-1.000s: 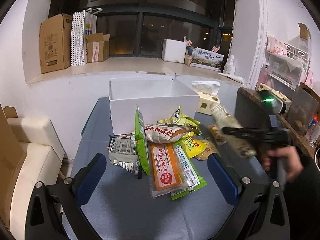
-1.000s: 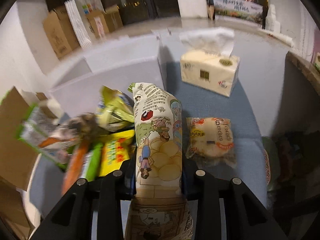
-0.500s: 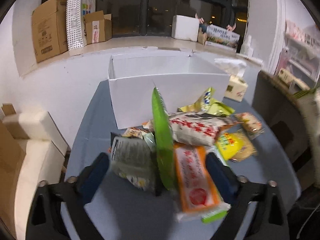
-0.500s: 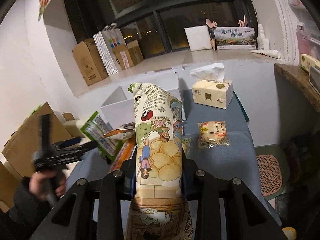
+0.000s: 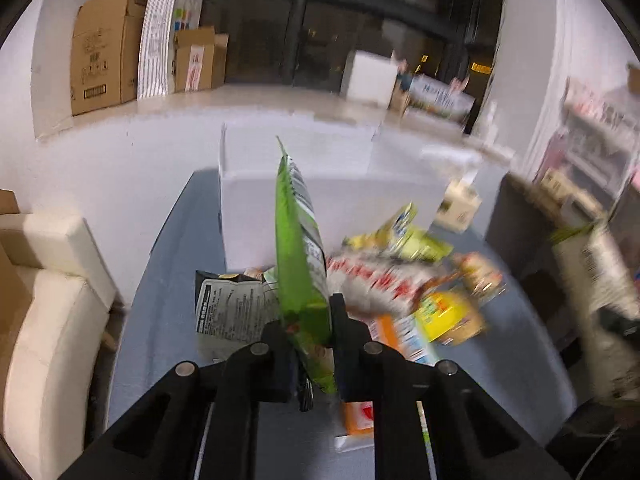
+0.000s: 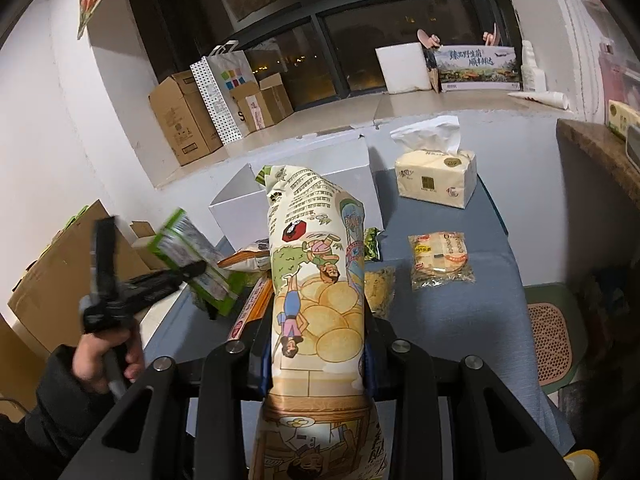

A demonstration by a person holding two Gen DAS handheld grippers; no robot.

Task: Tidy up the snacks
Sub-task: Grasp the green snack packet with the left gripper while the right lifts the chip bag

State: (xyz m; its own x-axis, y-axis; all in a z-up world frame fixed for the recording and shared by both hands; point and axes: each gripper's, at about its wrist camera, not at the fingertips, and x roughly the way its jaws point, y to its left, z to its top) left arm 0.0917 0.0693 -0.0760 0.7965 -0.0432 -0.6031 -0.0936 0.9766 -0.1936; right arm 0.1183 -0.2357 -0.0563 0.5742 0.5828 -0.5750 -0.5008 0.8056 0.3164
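**Inspector:** Containers first. What does the white box (image 6: pixel 304 184) hold?

**Assistant:** It stands open at the far end of the blue table (image 6: pixel 472 312). The right wrist view shows only its walls and rim; its inside is hidden behind the held bag, so its contents cannot be told. The left wrist view is blurred there. A tissue box (image 6: pixel 436 178) sits to its right, with a tissue standing out of its top.

**Inspector:** The grippers?

**Assistant:** The left gripper (image 5: pixel 310 344) has its jaws clamped on a green packet (image 5: pixel 300 264), held edge-on and upright in front of the box. The right gripper (image 6: pixel 318 344) has its jaws closed on a tall cartoon-printed bag (image 6: pixel 316 280), raised above the table.

**Inspector:** The remaining snacks?

**Assistant:** They lie loose on the table in front of the box: a grey packet (image 5: pixel 230 308), an orange packet (image 5: pixel 360 416), a red-and-white packet (image 5: pixel 372 280), yellow packets (image 5: pixel 408 236). A round cake in clear wrap (image 6: pixel 440 254) lies apart, to the right.

**Inspector:** Differences from a second ago?

**Assistant:** The left gripper then stood open, short of the pile, and the green packet stood among the other snacks. Now it is gripped and lifted. The right gripper keeps its hold on the cartoon bag but has risen higher above the table.
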